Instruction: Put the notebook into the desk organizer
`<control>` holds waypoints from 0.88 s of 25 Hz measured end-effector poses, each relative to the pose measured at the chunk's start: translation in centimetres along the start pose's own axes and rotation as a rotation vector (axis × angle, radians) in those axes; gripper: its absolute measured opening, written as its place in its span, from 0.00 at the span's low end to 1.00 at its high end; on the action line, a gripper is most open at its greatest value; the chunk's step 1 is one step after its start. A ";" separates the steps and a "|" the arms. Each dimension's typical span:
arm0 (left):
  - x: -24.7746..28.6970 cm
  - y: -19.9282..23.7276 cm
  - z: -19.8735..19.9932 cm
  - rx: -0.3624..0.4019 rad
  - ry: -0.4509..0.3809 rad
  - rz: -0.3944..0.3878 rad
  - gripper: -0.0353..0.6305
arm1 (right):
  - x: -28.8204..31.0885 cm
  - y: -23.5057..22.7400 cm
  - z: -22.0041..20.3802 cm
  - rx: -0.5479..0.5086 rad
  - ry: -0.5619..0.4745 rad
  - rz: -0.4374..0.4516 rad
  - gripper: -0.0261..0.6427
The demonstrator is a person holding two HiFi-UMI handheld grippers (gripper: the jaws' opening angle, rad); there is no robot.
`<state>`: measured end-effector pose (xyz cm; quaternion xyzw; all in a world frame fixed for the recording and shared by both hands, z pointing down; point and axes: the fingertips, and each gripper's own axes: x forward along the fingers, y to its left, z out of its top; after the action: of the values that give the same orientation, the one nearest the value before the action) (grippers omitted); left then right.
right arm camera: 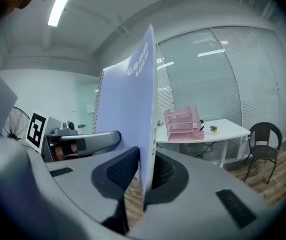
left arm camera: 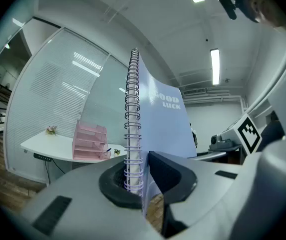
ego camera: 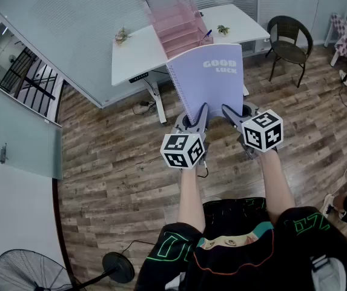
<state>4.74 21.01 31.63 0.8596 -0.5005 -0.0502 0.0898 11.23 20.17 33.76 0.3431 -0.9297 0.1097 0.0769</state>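
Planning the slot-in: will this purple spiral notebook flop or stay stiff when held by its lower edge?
Probably fairly stiff: the notebook stands upright and flat with only its lower edge clamped by the left gripper and right gripper. Likely light, since its edge looks thin. The wire spiral may snag on the pink organizer.

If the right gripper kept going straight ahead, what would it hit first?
Probably the white desk, near the pink organizer; the notebook clamped in the right gripper would likely touch first. Depth is hard to judge.
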 end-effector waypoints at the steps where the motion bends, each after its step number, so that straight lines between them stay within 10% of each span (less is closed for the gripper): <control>1: -0.1 0.1 -0.3 -0.002 0.004 0.000 0.12 | 0.1 0.0 -0.3 0.005 0.001 0.000 0.11; 22: -2.6 6.7 -0.6 -0.050 -0.001 0.018 0.11 | 6.5 3.4 -1.1 -0.028 0.050 0.000 0.11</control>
<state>-2.16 20.07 33.55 0.8524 -0.5070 -0.0625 0.1115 4.17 18.99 35.74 0.3392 -0.9289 0.1055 0.1050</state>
